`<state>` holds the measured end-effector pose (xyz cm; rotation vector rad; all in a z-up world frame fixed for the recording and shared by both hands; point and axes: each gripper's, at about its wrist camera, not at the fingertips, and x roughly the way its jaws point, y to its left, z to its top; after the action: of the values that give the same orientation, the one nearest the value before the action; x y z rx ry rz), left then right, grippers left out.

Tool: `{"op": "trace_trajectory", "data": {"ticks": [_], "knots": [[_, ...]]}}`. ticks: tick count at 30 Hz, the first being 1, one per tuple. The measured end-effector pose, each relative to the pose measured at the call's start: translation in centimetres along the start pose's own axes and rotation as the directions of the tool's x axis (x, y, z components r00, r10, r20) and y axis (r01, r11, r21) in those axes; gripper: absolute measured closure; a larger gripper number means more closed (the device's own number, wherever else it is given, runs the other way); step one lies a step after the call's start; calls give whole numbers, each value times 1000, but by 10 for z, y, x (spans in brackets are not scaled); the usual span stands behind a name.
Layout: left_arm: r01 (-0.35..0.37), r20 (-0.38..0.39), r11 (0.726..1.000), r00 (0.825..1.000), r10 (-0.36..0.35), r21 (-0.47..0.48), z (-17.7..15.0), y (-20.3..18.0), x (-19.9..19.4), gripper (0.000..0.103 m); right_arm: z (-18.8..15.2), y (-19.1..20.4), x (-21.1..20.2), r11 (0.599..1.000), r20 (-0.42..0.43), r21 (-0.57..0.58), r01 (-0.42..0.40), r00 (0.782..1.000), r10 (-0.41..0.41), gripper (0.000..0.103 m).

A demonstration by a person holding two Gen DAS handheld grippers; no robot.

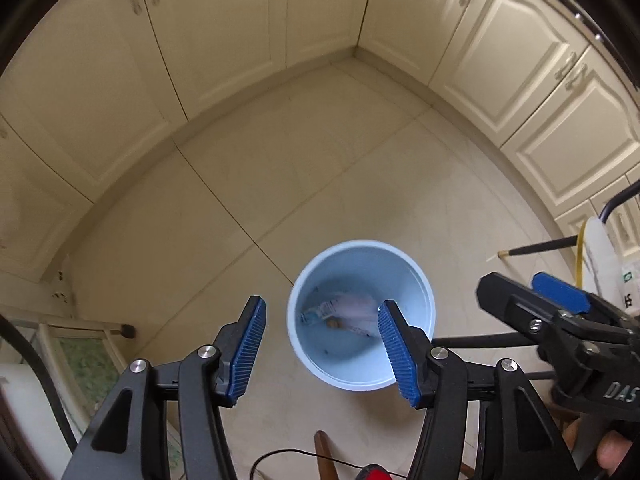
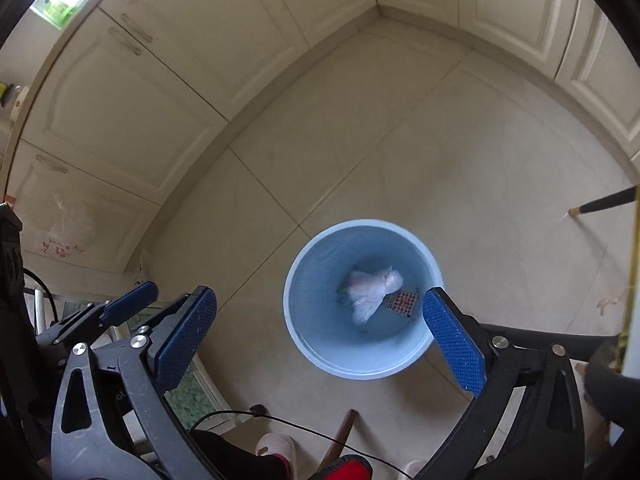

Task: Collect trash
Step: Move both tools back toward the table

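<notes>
1. One light blue bin (image 2: 362, 360) stands upright on the tiled floor (image 2: 460, 168), out in the open and clear of the cabinet fronts, and both cameras look almost straight down into it.
2. At the bottom of the bin lies one crumpled, whitish plastic bag (image 2: 370, 290). Just beside it, toward the right wall, sits one small square piece with a red-and-dark dotted pattern (image 2: 403, 303).
3. From the left wrist view the same heap (image 1: 352, 312) shows a bit of printed wrapper and a small brownish scrap; how many separate pieces make it up I cannot tell.
4. The left gripper (image 1: 322, 350) hangs above the bin's left rim with its two blue ribbed pads apart and nothing between them, released.
5. The right gripper (image 2: 320, 344) hangs above the bin too, its two blue pads spread very wide, one on either side of the bin's mouth, holding nothing.
6. Each gripper shows up at the edge of the other's view, so they are close side by side.
7. Cream cabinet doors (image 2: 132, 120) run along two sides and meet in one corner at the far end of the floor.
8. One dark rod with a pale tip (image 2: 600, 203) pokes in near the floor's right edge.
9. One translucent bag with red print (image 2: 64, 232) hangs against the left cabinets.
</notes>
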<state>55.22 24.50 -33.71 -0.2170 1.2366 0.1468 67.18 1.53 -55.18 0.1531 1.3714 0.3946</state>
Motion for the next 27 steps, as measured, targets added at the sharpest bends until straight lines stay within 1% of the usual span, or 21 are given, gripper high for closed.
{"op": "trace_trajectory", "data": {"ticks": [1, 3, 6, 8, 10, 12, 13, 14, 16, 17, 18, 19, 20, 21, 22, 24, 25, 26, 27], "knots": [[-4, 18, 1000, 1000, 4, -4, -7, 4, -15, 48, -1, 5, -14, 1000, 25, -14, 1, 1000, -1, 0], [-5, 71, 1000, 997, 6, -19, -16, -2, -47, 48, -2, 19, -34, 999, 62, -45, 12, 998, -9, 0], [-4, 172, 1000, 985, 8, -25, -40, -8, -102, 48, -5, 44, -80, 993, 162, -104, 49, 986, -32, 0], [-6, 253, 1000, 967, 12, -26, -54, -13, -145, 47, -11, 59, -120, 987, 244, -138, 81, 969, -46, 0], [0, 328, 1000, 945, 6, -19, -69, -19, -182, 42, -19, 69, -155, 984, 315, -151, 94, 948, -42, 0], [-4, 406, 1000, 914, 8, -10, -88, -31, -222, 40, -29, 80, -195, 981, 389, -160, 114, 920, -44, 0], [-10, 452, 1000, 892, 10, -2, -99, -37, -243, 37, -35, 82, -214, 979, 422, -162, 124, 906, -45, 0], [-11, 490, 1000, 872, 7, 6, -110, -44, -260, 36, -42, 85, -237, 977, 461, -163, 137, 886, -47, 0], [1, 558, 1000, 830, -16, 28, -137, -57, -293, 30, -54, 92, -271, 975, 521, -160, 156, 852, -50, 0], [4, 587, 999, 809, -24, 36, -150, -64, -307, 29, -64, 96, -292, 973, 558, -153, 173, 828, -60, 0], [2, 615, 999, 788, -27, 41, -163, -71, -321, 27, -71, 97, -308, 971, 583, -150, 184, 810, -64, 0], [-2, 647, 999, 762, -30, 49, -177, -80, -339, 24, -79, 98, -323, 971, 609, -146, 192, 791, -65, 0], [-3, 667, 998, 744, -37, 59, -191, -90, -350, 22, -90, 99, -344, 969, 639, -137, 205, 766, -72, 0], [-3, 686, 997, 726, -47, 71, -208, -96, -355, 19, -97, 102, -357, 967, 659, -130, 217, 748, -79, 0], [-2, 711, 996, 700, -61, 87, -230, -103, -369, 16, -106, 100, -373, 966, 679, -124, 228, 729, -85, 0], [-3, 749, 994, 658, -79, 108, -258, -119, -389, 11, -123, 104, -405, 960, 727, -100, 261, 678, -109, 0], [-1, 770, 992, 631, -96, 124, -278, -126, -400, 7, -132, 106, -417, 958, 744, -91, 270, 658, -115, 0], [1, 786, 990, 609, -112, 140, -292, -133, -410, 6, -143, 107, -433, 956, 764, -79, 281, 634, -123, 0], [0, 797, 988, 591, -125, 155, -307, -136, -415, 5, -154, 108, -446, 956, 779, -69, 285, 614, -127, 0]]}}
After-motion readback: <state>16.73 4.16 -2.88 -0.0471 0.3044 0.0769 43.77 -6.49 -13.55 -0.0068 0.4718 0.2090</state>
